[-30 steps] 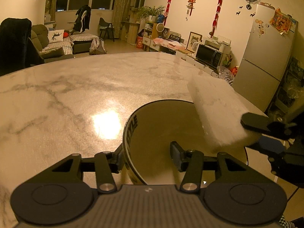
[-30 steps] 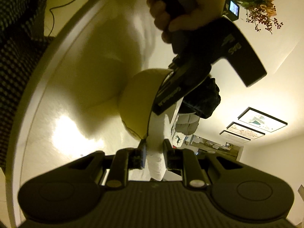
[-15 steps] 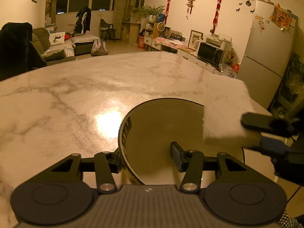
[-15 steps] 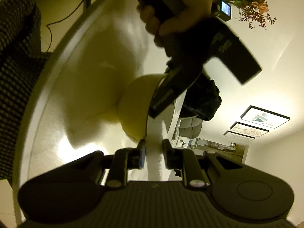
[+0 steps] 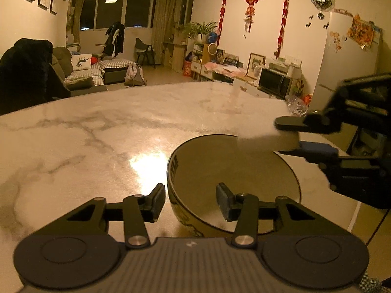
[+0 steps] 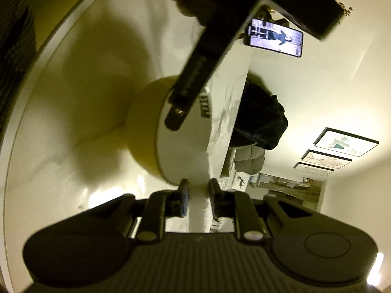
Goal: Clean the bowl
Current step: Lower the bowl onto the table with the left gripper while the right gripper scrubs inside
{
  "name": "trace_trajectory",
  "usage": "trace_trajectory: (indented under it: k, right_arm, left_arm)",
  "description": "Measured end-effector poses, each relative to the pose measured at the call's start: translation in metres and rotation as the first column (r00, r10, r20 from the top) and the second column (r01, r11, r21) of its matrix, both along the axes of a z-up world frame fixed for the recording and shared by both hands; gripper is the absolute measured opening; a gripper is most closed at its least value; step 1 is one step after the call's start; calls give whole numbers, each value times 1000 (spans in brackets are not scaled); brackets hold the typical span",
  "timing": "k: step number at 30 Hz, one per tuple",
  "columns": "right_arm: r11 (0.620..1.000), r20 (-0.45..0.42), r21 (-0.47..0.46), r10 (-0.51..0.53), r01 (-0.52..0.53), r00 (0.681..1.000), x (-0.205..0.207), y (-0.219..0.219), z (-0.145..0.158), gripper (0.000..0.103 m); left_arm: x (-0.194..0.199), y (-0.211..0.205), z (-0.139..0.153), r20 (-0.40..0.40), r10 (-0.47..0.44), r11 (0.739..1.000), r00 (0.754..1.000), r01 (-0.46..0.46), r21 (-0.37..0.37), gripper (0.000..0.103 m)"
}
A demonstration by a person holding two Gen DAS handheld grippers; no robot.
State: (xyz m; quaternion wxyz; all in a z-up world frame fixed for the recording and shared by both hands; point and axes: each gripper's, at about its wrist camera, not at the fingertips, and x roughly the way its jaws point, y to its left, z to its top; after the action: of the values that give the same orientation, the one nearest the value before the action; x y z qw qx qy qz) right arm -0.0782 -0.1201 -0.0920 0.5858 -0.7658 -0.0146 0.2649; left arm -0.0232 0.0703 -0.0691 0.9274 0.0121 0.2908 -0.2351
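Note:
A bowl (image 5: 232, 178) with a dark rim and lettering inside stands on the marble table (image 5: 73, 134). My left gripper (image 5: 190, 200) straddles its near left rim, one finger outside and one inside. Its jaws are closing, and the inner pad still stands clear of the wall. My right gripper (image 5: 288, 134) is shut on a white sponge (image 5: 264, 122), held level just above the bowl's far right rim. In the right wrist view the sponge (image 6: 199, 214) sits pinched in the right gripper (image 6: 198, 190). Beyond it is the bowl (image 6: 141, 122), crossed by a left-gripper finger (image 6: 190, 85).
The table's rounded edge (image 5: 352, 210) runs close to the right of the bowl. A chair draped with a dark coat (image 5: 24, 68) stands at the far left. A lit phone (image 6: 276, 37) stands on the table beyond the bowl. Checked clothing (image 6: 12, 48) is at the table's near side.
The sponge has rolled from a steep slant to level and has risen out of the bowl toward its far right rim. The right gripper has come up with it. The left gripper still straddles the rim.

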Motion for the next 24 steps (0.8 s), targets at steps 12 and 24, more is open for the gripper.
trace_trajectory:
  k: [12, 24]
  right_arm:
    - [996, -89, 71, 53, -46, 995, 18, 41, 11, 18]
    - [997, -117, 74, 11, -2, 993, 20, 37, 8, 18]
  left_arm:
    - [-29, 16, 14, 38, 14, 999, 999, -12, -53, 47]
    - [-29, 15, 11, 26, -2, 997, 1000, 4, -77, 47]
